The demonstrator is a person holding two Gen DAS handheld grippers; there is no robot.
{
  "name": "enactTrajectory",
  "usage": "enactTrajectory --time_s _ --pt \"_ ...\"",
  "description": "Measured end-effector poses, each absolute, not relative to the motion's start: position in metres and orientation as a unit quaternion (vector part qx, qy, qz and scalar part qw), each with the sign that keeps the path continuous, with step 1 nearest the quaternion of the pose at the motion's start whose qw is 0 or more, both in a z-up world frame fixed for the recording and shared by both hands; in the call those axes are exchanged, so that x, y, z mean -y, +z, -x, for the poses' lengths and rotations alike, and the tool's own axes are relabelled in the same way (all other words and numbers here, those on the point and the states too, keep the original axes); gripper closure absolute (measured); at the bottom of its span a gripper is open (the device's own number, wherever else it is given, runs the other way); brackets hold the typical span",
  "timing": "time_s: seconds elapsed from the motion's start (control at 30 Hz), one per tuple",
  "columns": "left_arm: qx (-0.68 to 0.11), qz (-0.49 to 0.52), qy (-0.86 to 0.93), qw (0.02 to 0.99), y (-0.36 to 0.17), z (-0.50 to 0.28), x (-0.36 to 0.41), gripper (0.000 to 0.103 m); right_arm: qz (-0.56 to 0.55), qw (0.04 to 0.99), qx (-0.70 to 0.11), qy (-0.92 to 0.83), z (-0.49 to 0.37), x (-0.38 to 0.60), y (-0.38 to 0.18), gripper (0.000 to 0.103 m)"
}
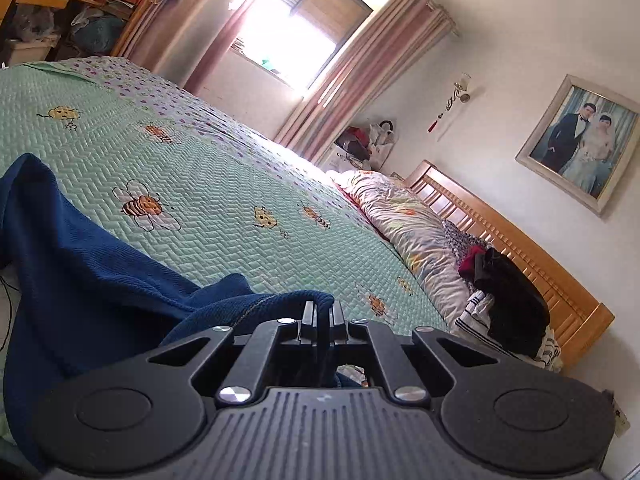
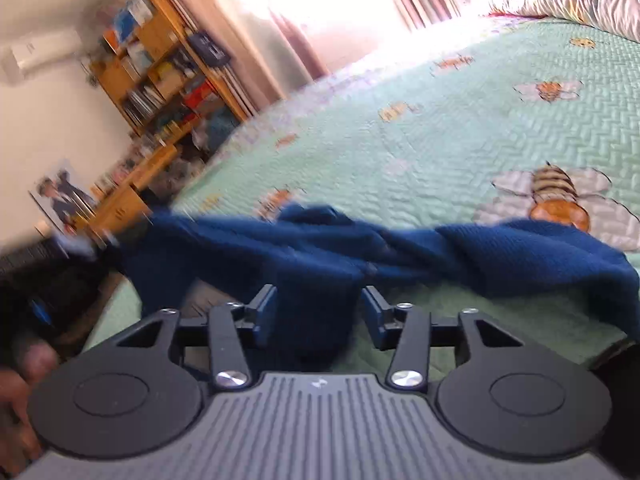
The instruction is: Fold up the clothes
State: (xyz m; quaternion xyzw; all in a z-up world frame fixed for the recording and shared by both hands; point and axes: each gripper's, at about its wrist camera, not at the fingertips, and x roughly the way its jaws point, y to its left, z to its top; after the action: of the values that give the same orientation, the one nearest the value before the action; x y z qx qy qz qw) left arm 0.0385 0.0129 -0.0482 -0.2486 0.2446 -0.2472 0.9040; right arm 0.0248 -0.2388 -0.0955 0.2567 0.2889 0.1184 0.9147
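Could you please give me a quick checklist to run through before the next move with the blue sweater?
1. Left gripper shut on sweater edge: ok.
2. Right gripper shut on sweater: not ok, jaws apart with cloth between them.
3. Sweater flat: not ok, bunched and twisted.
4. Bedspread bare ahead: ok.
5. Right view sharp: not ok, blurred.

The blue garment (image 1: 80, 248) is running off the frame edge left of the left tongs (image 1: 320, 312), so its full shape isn't showing. Past the right tongs (image 2: 316, 308), motion blur is smearing the bookshelf (image 2: 160, 64); those items are unreadable.
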Motion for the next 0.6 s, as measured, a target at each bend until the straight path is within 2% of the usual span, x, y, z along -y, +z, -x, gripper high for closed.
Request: enactTrajectory --time_s 0.03,0.1,0.2,0.27,0.3,0.33,0.47,0.6 --pt "-0.247 0.247 -0.253 0.902 -0.050 -0.036 -0.014 0.099 -0.257 0.915 -0.284 0.123 -0.027 0.240 -0.092 0.037" --pt "-0.246 0.241 -0.263 0.901 -0.051 -0.032 -0.014 0.099 -0.248 0.914 -0.295 0.124 -0.037 0.237 -0.091 0.027" --pt "-0.235 0.236 -0.273 0.903 -0.048 -0.028 -0.019 0.099 -0.234 0.910 -0.321 0.117 -0.059 0.233 -0.098 0.028" --pt "-0.224 0.241 -0.261 0.908 -0.044 -0.028 -0.027 0.099 -0.280 0.886 -0.344 0.134 -0.076 0.239 -0.116 0.052" --pt "-0.215 0.249 -0.250 0.911 -0.043 -0.029 -0.035 0.102 -0.294 0.878 -0.353 0.133 -0.076 0.242 -0.123 0.086" --pt "-0.207 0.256 -0.239 0.914 -0.041 -0.030 -0.042 0.103 -0.308 0.870 -0.363 0.131 -0.075 0.245 -0.130 0.101" --pt "-0.158 0.319 -0.201 0.912 -0.025 -0.036 -0.093 0.103 -0.335 0.846 -0.391 0.139 -0.045 0.254 -0.153 0.101" --pt "-0.202 0.311 -0.210 0.904 -0.028 -0.042 -0.102 0.103 -0.339 0.828 -0.411 0.176 -0.012 0.249 -0.169 0.101"
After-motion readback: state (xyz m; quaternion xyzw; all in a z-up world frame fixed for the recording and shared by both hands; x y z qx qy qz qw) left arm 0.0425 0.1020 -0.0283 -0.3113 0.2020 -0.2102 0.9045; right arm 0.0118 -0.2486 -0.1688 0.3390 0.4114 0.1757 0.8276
